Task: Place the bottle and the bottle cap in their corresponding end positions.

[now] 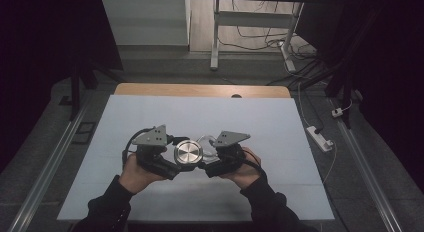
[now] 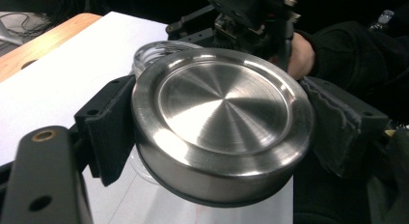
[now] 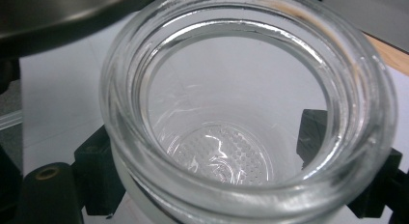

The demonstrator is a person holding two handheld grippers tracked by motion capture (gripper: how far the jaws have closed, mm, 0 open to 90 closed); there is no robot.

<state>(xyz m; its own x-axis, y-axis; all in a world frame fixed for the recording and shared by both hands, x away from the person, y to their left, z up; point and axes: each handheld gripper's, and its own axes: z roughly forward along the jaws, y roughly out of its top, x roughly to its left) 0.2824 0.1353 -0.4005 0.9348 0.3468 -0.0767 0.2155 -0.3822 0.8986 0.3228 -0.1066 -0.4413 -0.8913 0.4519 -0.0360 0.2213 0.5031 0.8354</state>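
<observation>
Steel lid [image 1: 188, 153] sits mid-table, nearer the front edge, between left gripper [image 1: 176, 167] and right gripper [image 1: 207, 164], with the glass jar [image 1: 206, 142] just beside it. Left gripper view: jaws clamped on lid [image 2: 224, 118] rim, jar mouth [image 2: 154, 52] behind. Right gripper view: jaws clamped on jar [image 3: 241, 118], open mouth up, lid edge [image 3: 58, 14] top-left.

The round brushed-steel lid [image 2: 224, 120] is silver-grey, with fine concentric rings on its face and a dark rim band underneath. The clear glass jar [image 3: 246, 113] is colourless, with a dotted pattern on its base. The left gripper [image 1: 172, 168] and the right gripper [image 1: 209, 168] are black with grey top plates. The table sheet [image 1: 280, 127] is pale blue-white; the tabletop edge [image 1: 200, 90] is light wood. The person's sleeves [image 1: 107, 204] are black.
</observation>
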